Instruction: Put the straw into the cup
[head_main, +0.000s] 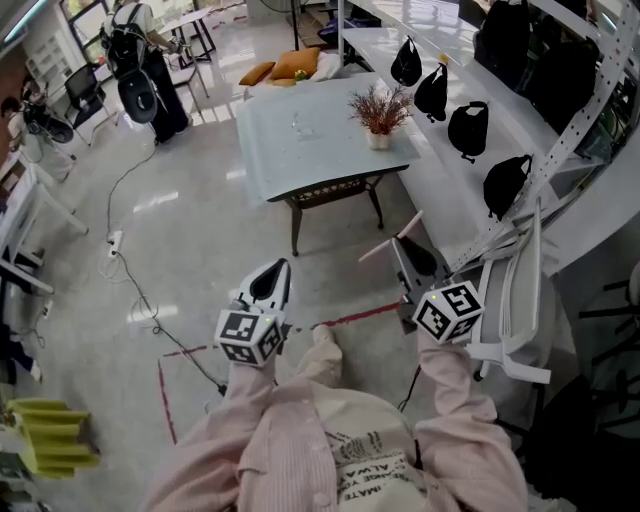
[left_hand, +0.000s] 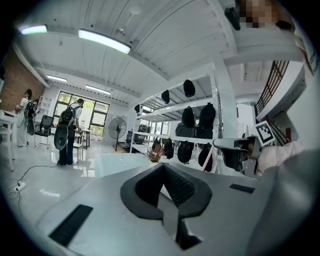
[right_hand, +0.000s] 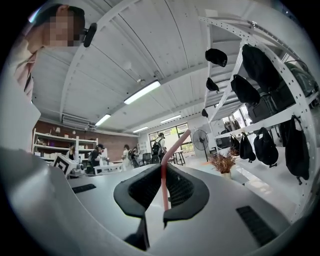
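A pink straw stands upright between the pads of my right gripper, which is shut on it. In the head view the straw slants across that gripper above the floor. My left gripper is beside it, shut and with nothing in it; its pads meet at the tip. A small clear cup stands on the pale glass-topped table farther ahead, well away from both grippers. It shows faintly in the left gripper view.
A potted dried plant sits at the table's right edge. White shelving with black bags runs along the right, with a white frame close to my right arm. A cable and red tape lie on the floor. People stand far left.
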